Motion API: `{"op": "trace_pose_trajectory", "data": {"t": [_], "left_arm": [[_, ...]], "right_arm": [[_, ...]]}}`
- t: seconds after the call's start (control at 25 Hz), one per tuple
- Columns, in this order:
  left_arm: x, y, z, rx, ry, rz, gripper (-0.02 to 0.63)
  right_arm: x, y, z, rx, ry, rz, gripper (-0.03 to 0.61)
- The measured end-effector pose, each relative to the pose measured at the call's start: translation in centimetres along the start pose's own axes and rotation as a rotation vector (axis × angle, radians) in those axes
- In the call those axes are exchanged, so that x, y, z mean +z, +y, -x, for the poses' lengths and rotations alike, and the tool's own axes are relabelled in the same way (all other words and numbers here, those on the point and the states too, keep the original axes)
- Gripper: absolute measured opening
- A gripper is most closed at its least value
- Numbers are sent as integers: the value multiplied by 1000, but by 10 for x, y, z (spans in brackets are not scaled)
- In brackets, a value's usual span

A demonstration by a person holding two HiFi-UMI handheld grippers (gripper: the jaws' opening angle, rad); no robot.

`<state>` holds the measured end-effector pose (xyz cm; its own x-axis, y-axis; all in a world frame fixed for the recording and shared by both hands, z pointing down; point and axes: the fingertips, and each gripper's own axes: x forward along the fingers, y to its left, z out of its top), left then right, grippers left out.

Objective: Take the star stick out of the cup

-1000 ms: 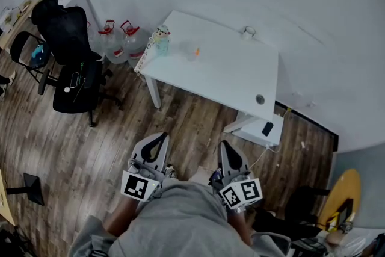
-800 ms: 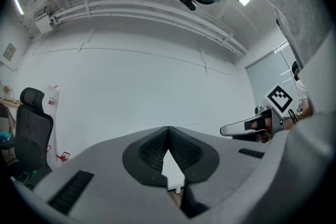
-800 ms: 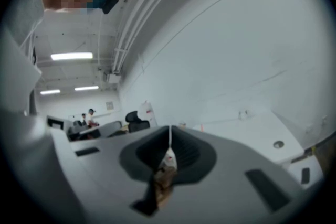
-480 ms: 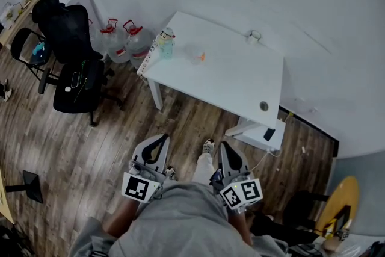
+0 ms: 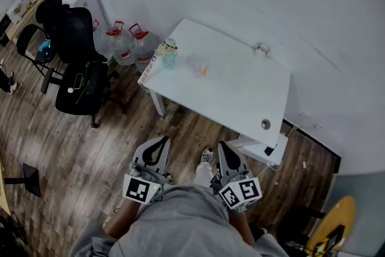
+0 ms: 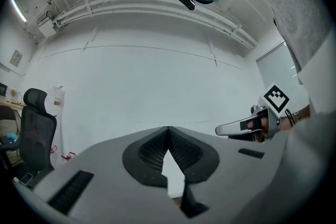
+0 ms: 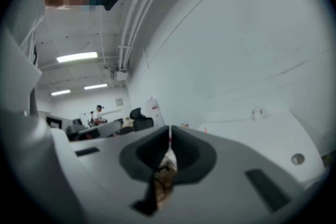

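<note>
A clear cup (image 5: 200, 67) with the orange star stick (image 5: 204, 71) in it stands on the white table (image 5: 240, 93), toward its left part in the head view. Both grippers are held close to the person's body over the wooden floor, well short of the table. My left gripper (image 5: 161, 139) has its jaws closed with nothing between them (image 6: 168, 129). My right gripper (image 5: 222, 145) also looks shut and empty (image 7: 169, 129). In the right gripper view the orange stick (image 7: 205, 130) shows as a tiny speck far ahead. The left gripper view shows the right gripper (image 6: 247, 126) beside it.
A patterned bottle (image 5: 169, 52) stands at the table's left corner, and a small ring-like object (image 5: 262, 49) at its far edge. Water jugs (image 5: 123, 48) and a black office chair (image 5: 78, 63) are left of the table. A white box (image 5: 264, 147) lies under its right end.
In the head view the table and cup have slid down and to the right, drawing nearer. A foot has appeared between the grippers. Both grippers stay shut.
</note>
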<state>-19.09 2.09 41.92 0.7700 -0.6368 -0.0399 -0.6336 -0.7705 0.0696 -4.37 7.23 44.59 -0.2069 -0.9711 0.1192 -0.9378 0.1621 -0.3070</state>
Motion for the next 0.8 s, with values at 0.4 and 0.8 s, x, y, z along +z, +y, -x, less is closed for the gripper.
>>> {"op": "trace_pose_trajectory", "data": {"t": [0.4, 0.8], "left_arm": [[-4, -7, -68, 53, 34, 4, 31], [-5, -32, -139, 134, 39, -19, 31]], "right_arm": [[25, -60, -40, 60, 31, -20, 37], [50, -131, -65, 153, 60, -23, 37]]}}
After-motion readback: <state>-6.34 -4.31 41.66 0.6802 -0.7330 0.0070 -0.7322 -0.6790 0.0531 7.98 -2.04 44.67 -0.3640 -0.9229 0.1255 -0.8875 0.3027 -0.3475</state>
